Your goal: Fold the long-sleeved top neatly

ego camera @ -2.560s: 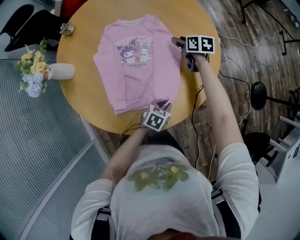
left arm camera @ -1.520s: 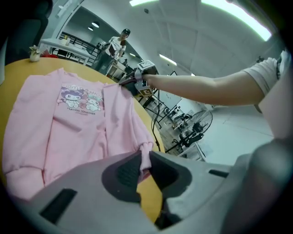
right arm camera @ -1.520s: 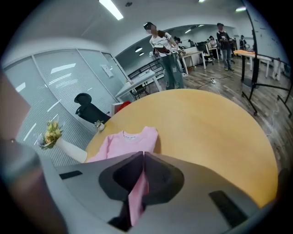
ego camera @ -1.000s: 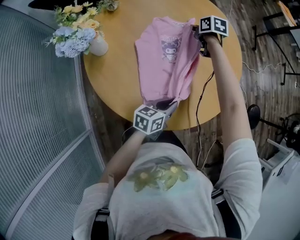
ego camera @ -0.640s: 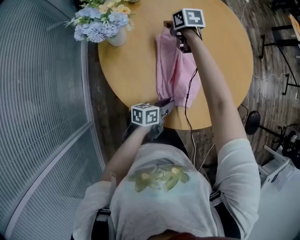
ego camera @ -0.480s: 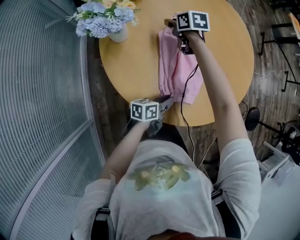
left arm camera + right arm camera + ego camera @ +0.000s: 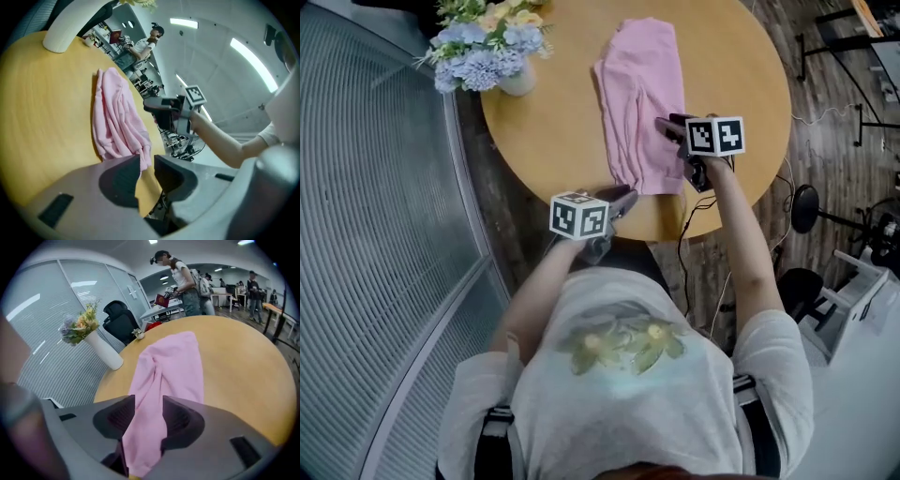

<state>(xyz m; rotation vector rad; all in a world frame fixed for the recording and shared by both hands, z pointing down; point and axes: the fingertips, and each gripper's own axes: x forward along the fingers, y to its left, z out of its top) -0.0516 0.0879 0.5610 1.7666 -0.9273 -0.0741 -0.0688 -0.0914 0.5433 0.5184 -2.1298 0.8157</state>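
The pink long-sleeved top (image 7: 639,98) lies folded lengthwise into a narrow strip on the round wooden table (image 7: 553,122). My left gripper (image 7: 623,195) is at the near hem. In the left gripper view its jaws (image 7: 147,161) stand slightly apart and have just been opening. A corner of the hem (image 7: 144,157) hangs between the tips, and bare table shows below it. My right gripper (image 7: 668,127) hovers over the strip's right edge. Its jaws (image 7: 149,404) have just been opening and stand wide. The top (image 7: 173,362) shows through the gap, lying on the table.
A white vase of flowers (image 7: 487,47) stands at the table's far left; the vase (image 7: 105,352) is left of the top. A cable (image 7: 689,211) hangs from my right gripper over the near table edge. A black chair (image 7: 119,319) and standing people (image 7: 183,282) are beyond the table.
The right gripper carried the top's right side over to the left, let go at the far end, and came back toward the near right edge. The left gripper stayed at the near hem.
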